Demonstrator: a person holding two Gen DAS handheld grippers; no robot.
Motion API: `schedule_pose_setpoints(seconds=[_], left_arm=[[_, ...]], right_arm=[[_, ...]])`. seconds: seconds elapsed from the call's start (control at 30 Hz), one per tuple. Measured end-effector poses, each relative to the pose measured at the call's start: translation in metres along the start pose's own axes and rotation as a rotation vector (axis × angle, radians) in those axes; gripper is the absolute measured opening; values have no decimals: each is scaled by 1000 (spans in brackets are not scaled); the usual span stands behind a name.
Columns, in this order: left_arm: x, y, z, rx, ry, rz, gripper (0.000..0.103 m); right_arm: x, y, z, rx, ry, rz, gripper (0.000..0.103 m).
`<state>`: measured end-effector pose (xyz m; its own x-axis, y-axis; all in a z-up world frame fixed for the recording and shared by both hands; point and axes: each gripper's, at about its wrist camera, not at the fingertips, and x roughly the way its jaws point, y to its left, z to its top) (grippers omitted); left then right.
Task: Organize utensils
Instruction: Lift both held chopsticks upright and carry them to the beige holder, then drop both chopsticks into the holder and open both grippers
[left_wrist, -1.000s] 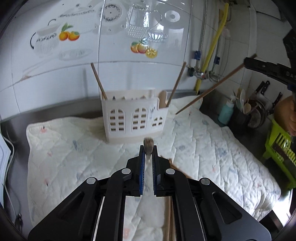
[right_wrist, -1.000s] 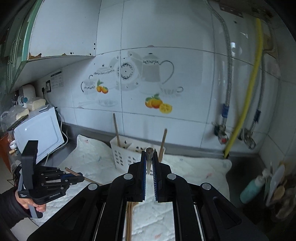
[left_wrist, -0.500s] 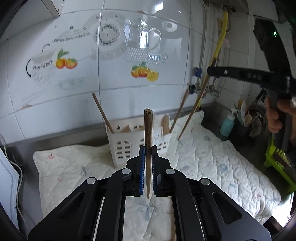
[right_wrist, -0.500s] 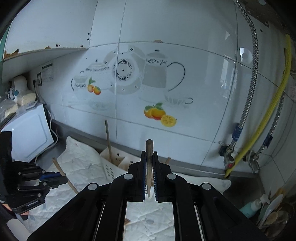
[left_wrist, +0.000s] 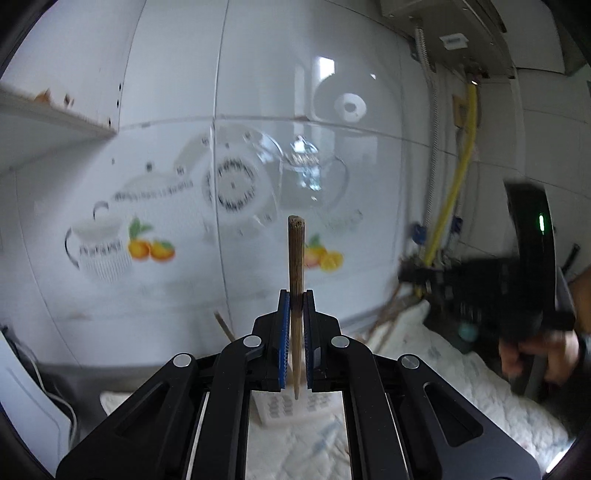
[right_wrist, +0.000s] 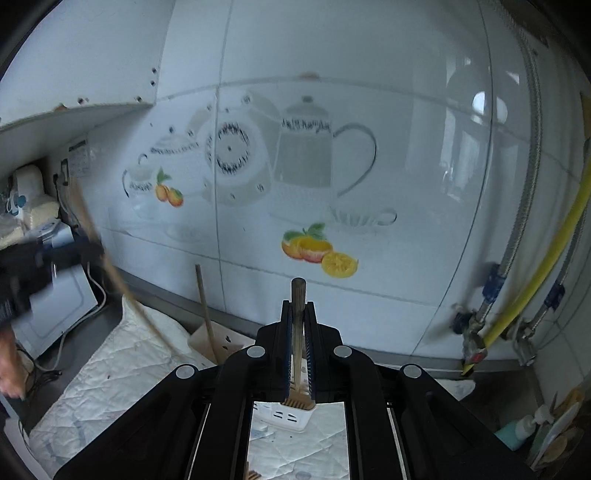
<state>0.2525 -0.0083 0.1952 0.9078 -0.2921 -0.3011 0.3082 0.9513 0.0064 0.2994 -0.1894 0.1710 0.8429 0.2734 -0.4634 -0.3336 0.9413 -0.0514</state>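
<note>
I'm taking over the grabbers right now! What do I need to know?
Left gripper: shut on a wooden chopstick, which stands nearly upright.
Right gripper: shut on its own chopstick, also upright, above the white utensil holder.
The holder stands on the quilted cloth by the tiled wall. One chopstick already leans inside it.
Done: both chopsticks are picked up and lifted.
Left: lower each held chopstick into the holder and let go. Something wooden shows at the bottom edge of the right view, on the cloth; it may need putting away too.
</note>
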Motion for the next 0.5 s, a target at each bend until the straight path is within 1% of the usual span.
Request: schedule_pose_setpoints(seconds=[0.1,0.2,0.3,0.5], left_arm=[[13,2,10,8,-13,26,5],[28,4,11,15,-5,50,5],[46,7,5,8,19,62,5],[78,22,-16,-35,91,67,5]], right_arm=[[15,-3,-7,4,24,4,6],[26,-3,-14,-5,48,6,6],[33,-3,-20,-12,64,5,6],[38,-5,-25,-8,72,5,6]])
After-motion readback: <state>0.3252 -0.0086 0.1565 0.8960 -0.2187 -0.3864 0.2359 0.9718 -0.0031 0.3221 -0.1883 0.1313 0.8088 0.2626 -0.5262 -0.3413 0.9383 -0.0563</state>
